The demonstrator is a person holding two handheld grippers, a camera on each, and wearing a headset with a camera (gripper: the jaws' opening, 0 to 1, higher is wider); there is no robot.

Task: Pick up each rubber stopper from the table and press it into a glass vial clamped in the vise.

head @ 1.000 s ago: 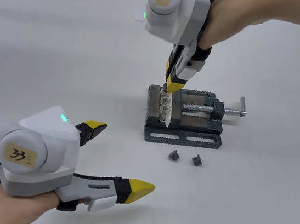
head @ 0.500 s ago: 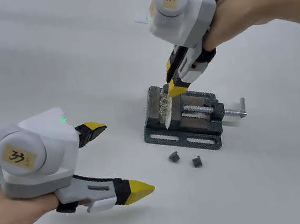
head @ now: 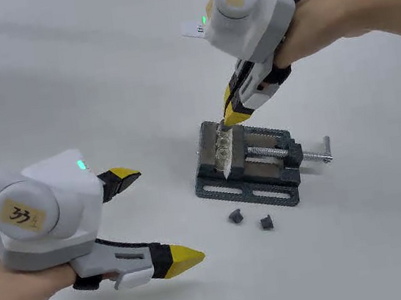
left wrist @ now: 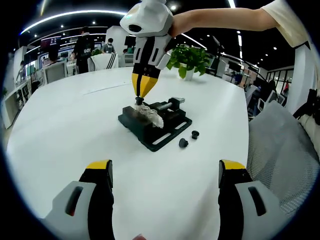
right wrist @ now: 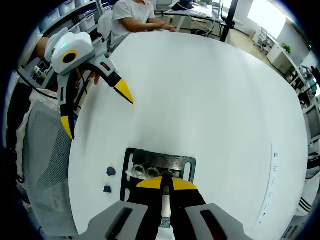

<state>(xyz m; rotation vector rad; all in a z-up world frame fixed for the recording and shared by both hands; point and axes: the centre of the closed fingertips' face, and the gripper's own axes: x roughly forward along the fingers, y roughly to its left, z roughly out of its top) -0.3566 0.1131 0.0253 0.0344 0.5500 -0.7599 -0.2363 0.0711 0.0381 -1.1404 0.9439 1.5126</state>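
The right tongs (head: 227,119), pressed together, are bearing on the far vial (head: 222,135) in the vise (head: 246,186); pushing straight down its axis is looking safest. Two stoppers (head: 235,216) are lying on the surface (head: 102,74) just nearside of the vise, the left tongs (head: 163,215) hovering spread, near left.

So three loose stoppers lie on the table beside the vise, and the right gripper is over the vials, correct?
Not three: two loose stoppers lie on the table beside the vise, as the head view shows. The right gripper is over the vials, as you said.
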